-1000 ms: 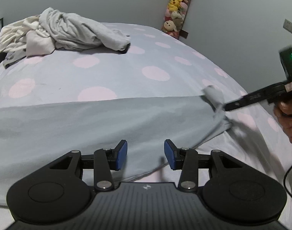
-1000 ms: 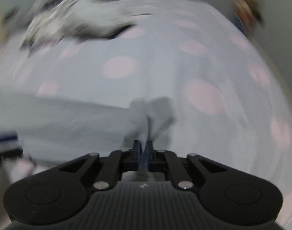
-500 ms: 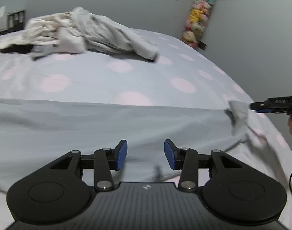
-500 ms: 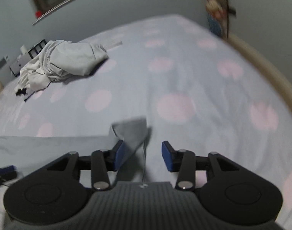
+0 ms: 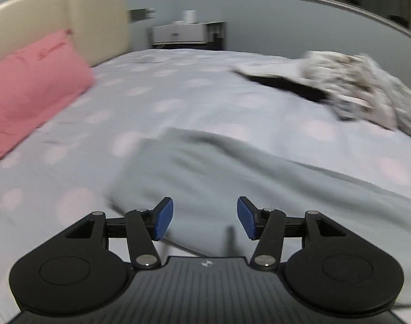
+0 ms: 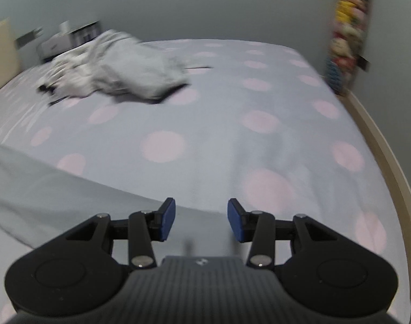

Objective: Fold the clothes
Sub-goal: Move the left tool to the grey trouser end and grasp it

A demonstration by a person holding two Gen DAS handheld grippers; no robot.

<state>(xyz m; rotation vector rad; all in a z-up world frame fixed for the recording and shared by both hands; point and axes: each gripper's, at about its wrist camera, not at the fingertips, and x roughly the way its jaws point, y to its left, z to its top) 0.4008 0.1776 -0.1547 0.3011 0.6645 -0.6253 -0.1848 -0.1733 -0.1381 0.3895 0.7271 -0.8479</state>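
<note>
Here, both hand-held tools hang over a polka-dot bed [image 6: 232, 108] with their blue pads spread wide and nothing between them. The left gripper [image 5: 204, 217] points across a pale grey garment [image 5: 245, 178] spread just ahead of and beneath its fingertips, one rounded corner lying ahead and to its left. The right gripper [image 6: 201, 220] sits over the same cloth's far end [image 6: 70, 197], whose edge runs from under its tips away to its left. Farther ahead of both tools lies a crumpled pile of clothes [image 6: 119, 67] (blurred in both views), and a pink pillow [image 5: 30, 91] rests far to the left tool's left.

Whether the spread garment is laid out for a fold or already carries one, the pictures do not settle. Any pinch would go best, by this reading, low on a hem or corner, taking every layer at that point between the pads, with both ends lifted level so the cloth stays taut and lands edge on edge without dragging the sheet.
</note>
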